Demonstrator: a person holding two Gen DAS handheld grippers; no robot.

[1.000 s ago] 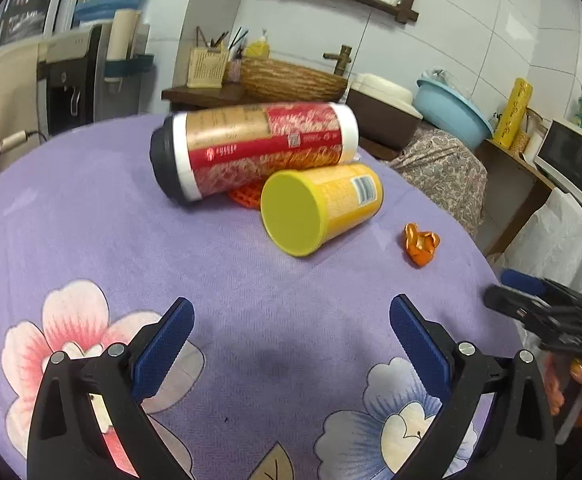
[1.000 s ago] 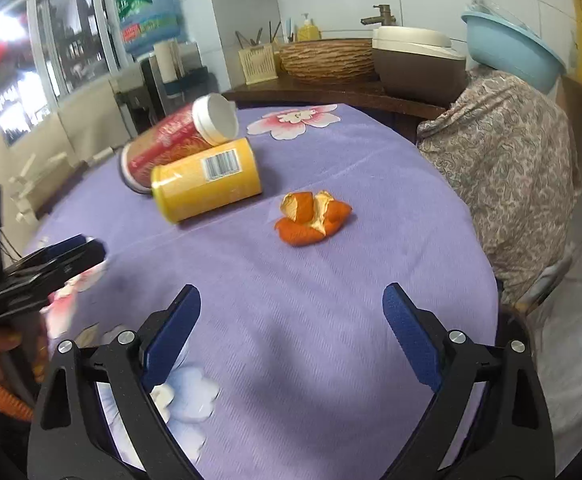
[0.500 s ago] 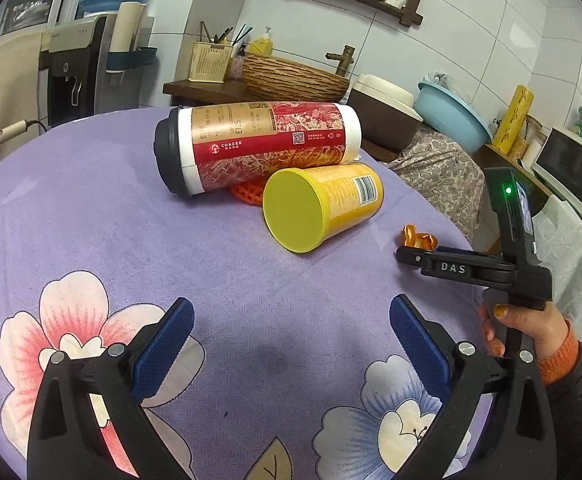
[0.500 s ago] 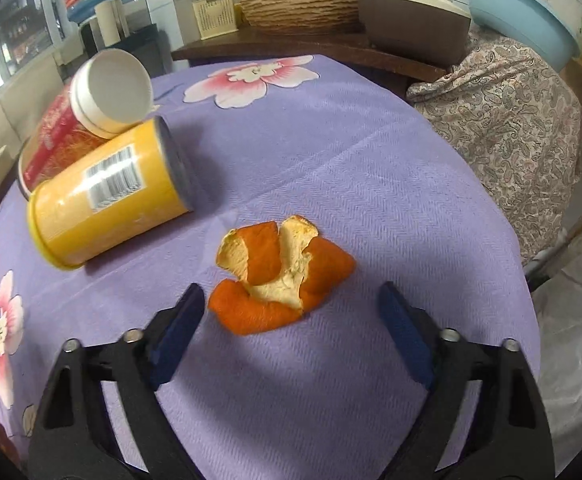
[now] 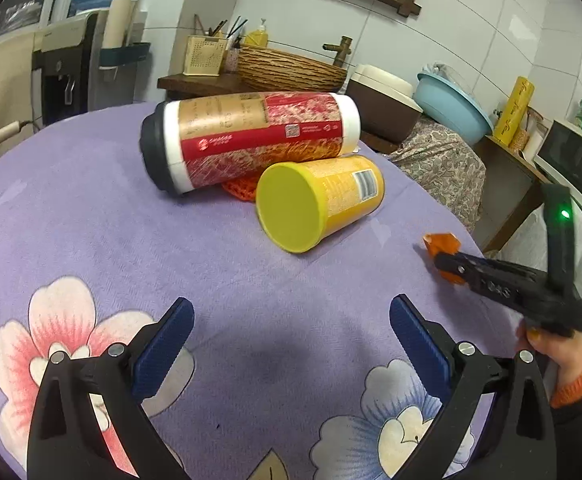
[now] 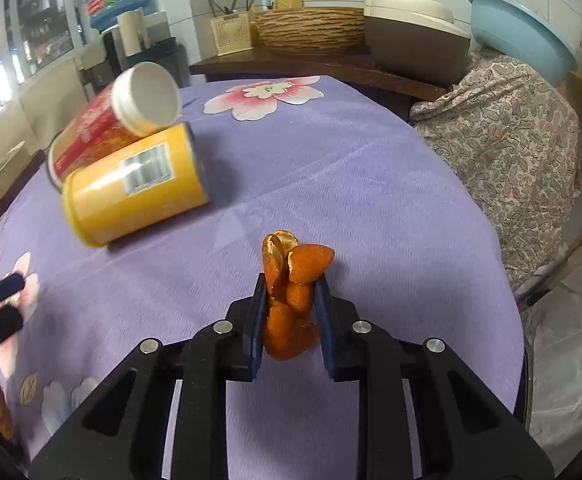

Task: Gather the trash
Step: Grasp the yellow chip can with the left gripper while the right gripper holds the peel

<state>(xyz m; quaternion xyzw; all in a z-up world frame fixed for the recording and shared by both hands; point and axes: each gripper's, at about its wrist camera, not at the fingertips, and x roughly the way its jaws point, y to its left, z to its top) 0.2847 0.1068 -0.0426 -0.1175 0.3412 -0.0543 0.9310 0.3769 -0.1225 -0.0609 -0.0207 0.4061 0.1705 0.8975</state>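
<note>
A second ago my right gripper (image 6: 290, 300) stood wide above bare cloth with the orange peel (image 6: 291, 280) lying flat ahead of it; it has since come forward and down over the peel, and its jaws are now closing with the peel between them. The blue pads press on both flanks, and the peel is folded upright and bunched between them. I judge the first piece of trash as secured or very nearly so, with lifting it clear and carrying it to a bin as the next step; no bin appears in either view. The left gripper (image 5: 291, 340) has not shifted: its jaws stand wide apart and empty over the purple flowered surface (image 5: 91, 240). The two views complement each other. The right wrist view shows the grip itself, pads against peel, but not whether the peel has left the cloth. The left wrist view shows the right gripper from the side, reaching in from the right edge with the peel at its tip, low and close to the cloth, and the hand (image 5: 559, 356) that carries it. It also shows an orange mesh item (image 5: 240, 190) tucked under the red canister (image 5: 251, 140) and yellow cup (image 5: 315, 200), which the right view does not reveal. Both containers lie on their sides, touching, well apart from the peel.
</note>
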